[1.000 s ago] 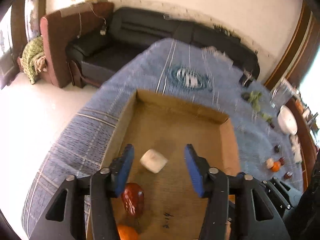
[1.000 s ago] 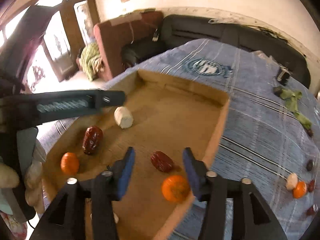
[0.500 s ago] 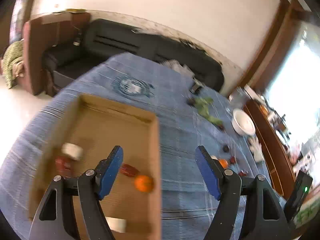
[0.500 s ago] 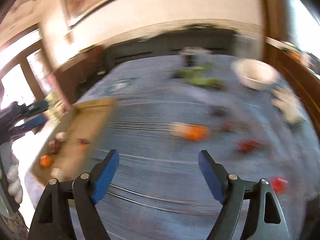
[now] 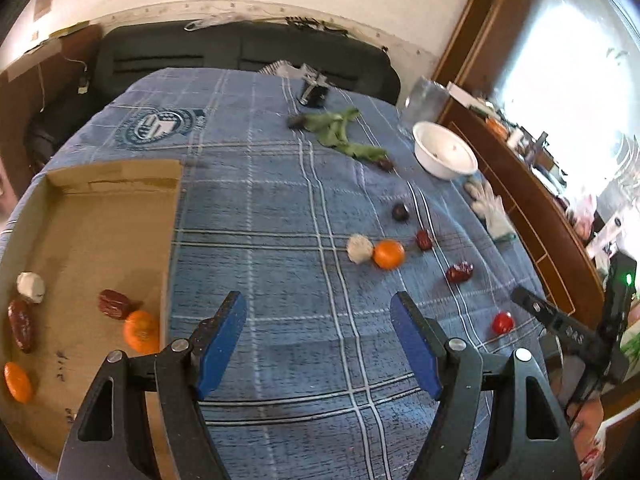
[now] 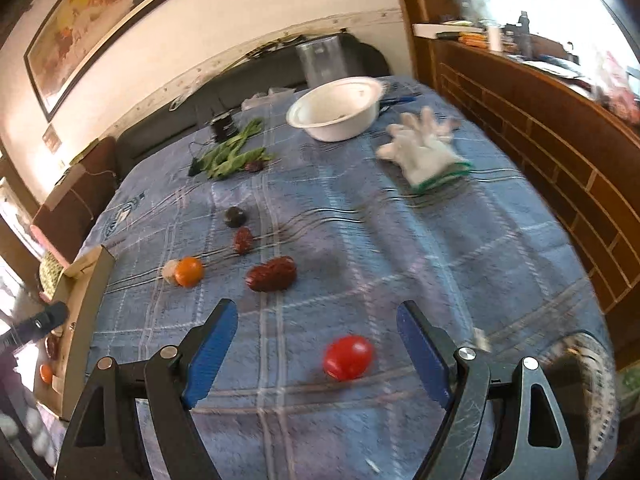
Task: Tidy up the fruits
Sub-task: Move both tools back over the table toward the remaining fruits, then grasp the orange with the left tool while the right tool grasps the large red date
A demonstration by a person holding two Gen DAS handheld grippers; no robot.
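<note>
A cardboard tray (image 5: 100,216) at the left holds two oranges (image 5: 141,331), red dates (image 5: 114,304) and a white piece (image 5: 30,287). Loose on the blue checked cloth lie an orange (image 5: 388,254), a white piece (image 5: 359,248), red dates (image 5: 459,273), a dark plum (image 5: 400,212) and a red tomato (image 5: 502,322). My left gripper (image 5: 318,344) is open and empty above the cloth, right of the tray. My right gripper (image 6: 318,350) is open and empty, with the tomato (image 6: 348,357) between its fingers and a large date (image 6: 272,274) just beyond.
A white bowl (image 6: 334,114), white gloves (image 6: 426,150), green leaves (image 6: 232,156) and a clear jar (image 6: 322,60) stand at the far side. A wooden cabinet (image 6: 540,140) runs along the right. A black sofa (image 5: 240,56) stands behind the table.
Both grippers have swung from over the tray to the right, above the cloth. The right gripper now hovers by the loose fruits and both jaws stand wider.
</note>
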